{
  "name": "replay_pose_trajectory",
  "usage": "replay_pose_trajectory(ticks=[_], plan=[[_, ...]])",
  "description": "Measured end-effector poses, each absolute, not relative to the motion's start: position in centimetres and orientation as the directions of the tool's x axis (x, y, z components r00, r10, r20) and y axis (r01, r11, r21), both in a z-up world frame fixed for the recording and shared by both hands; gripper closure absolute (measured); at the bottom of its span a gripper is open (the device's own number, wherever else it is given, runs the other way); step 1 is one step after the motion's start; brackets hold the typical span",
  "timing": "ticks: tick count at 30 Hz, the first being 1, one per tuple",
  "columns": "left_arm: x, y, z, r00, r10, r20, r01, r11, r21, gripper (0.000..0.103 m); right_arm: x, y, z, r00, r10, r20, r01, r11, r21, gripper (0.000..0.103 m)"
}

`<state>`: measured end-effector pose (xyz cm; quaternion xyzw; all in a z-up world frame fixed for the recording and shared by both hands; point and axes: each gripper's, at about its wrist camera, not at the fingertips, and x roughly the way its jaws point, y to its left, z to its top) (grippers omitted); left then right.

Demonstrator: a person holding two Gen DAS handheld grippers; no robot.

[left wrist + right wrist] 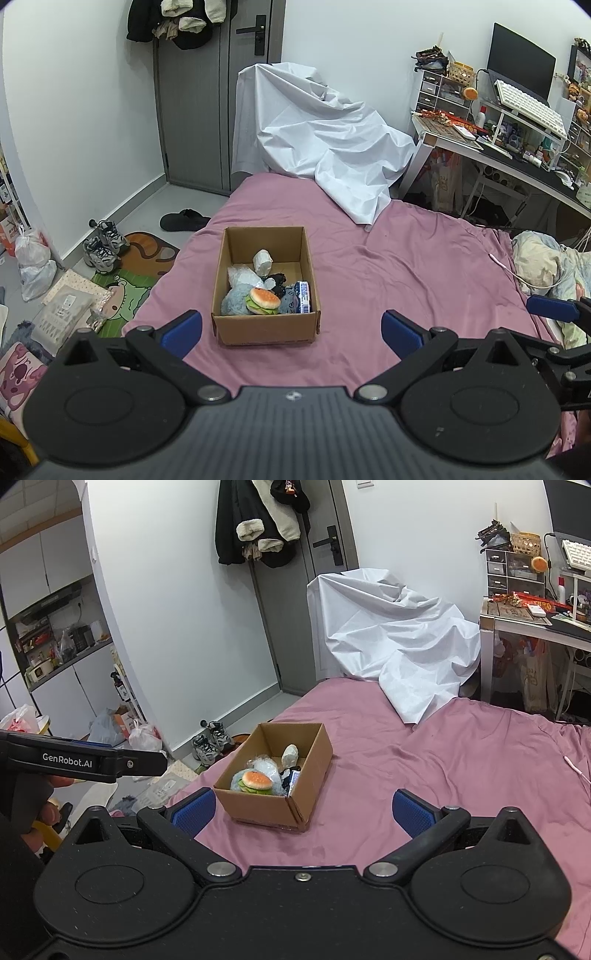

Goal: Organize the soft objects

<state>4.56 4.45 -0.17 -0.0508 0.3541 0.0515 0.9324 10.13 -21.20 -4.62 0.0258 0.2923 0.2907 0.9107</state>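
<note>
Both the left tool [291, 332] and the right tool [302, 812] hang above the pink bed sheet [406, 266] with jaws spread wide and empty. Ahead, the cardboard box [265, 328] holds a plush burger [264, 300], a grey-blue plush [236, 299] and a white bundle [263, 260].

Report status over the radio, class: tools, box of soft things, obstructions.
Left tool open, empty; right tool open, empty. Cardboard box on pink bedspread, burger plush and other soft items inside. Nothing between tools and box.

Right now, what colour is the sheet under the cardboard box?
Pink-mauve bedsheet, under the cardboard box; clearest in the left wrist view.
</note>
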Motion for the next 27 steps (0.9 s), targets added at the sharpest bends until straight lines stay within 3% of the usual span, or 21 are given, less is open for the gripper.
replay_pose_trajectory(ticks=[27], plan=[[4.66, 4.5, 0.07, 0.744, 0.06, -0.665, -0.13, 0.99, -0.056, 0.001, 10.11, -21.2, -4.43, 0.671, 0.538, -0.51, -0.504, 0.836, 0.218, 0.0]])
